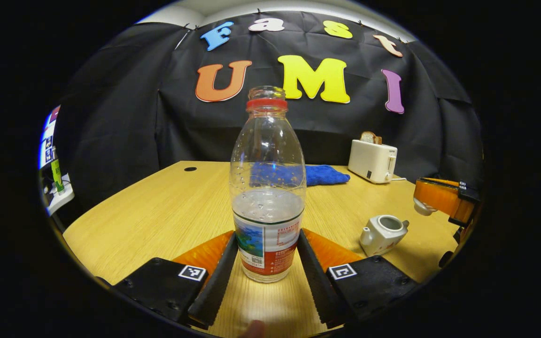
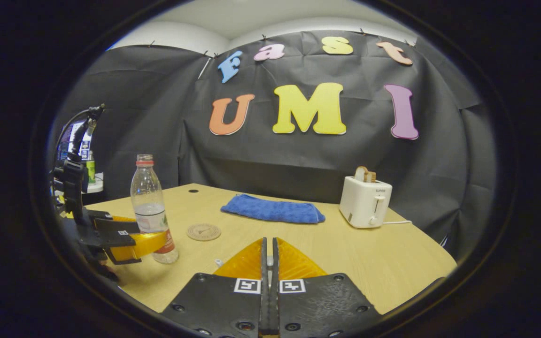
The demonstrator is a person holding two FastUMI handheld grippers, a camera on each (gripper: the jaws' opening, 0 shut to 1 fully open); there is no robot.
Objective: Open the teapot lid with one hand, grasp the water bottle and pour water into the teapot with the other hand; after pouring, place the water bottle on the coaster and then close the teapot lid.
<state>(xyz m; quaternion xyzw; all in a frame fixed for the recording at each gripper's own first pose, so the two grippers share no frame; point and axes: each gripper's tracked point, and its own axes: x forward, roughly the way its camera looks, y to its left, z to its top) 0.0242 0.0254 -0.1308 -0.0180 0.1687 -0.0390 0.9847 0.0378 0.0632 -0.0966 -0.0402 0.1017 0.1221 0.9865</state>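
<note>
Left gripper (image 1: 267, 256): your fingers are spread on either side of the water bottle (image 1: 267, 188), at its label. Whether they touch it, I cannot tell.
Water bottle: upright on the table (image 1: 158, 206), cap off, part full. In the right gripper view it stands near the coaster (image 2: 203, 231), not on it.
Right gripper (image 2: 268, 263): your fingers are pressed nearly together with something small and pale between them; in the left gripper view a white piece, probably the lid (image 1: 423, 207), shows at that gripper's tip.
Teapot (image 1: 383, 233): white, lid off, open at the top, on the table right of the bottle.
Behind: a blue cloth (image 2: 273, 210) and a white toaster (image 2: 365, 201) with bread in it.
</note>
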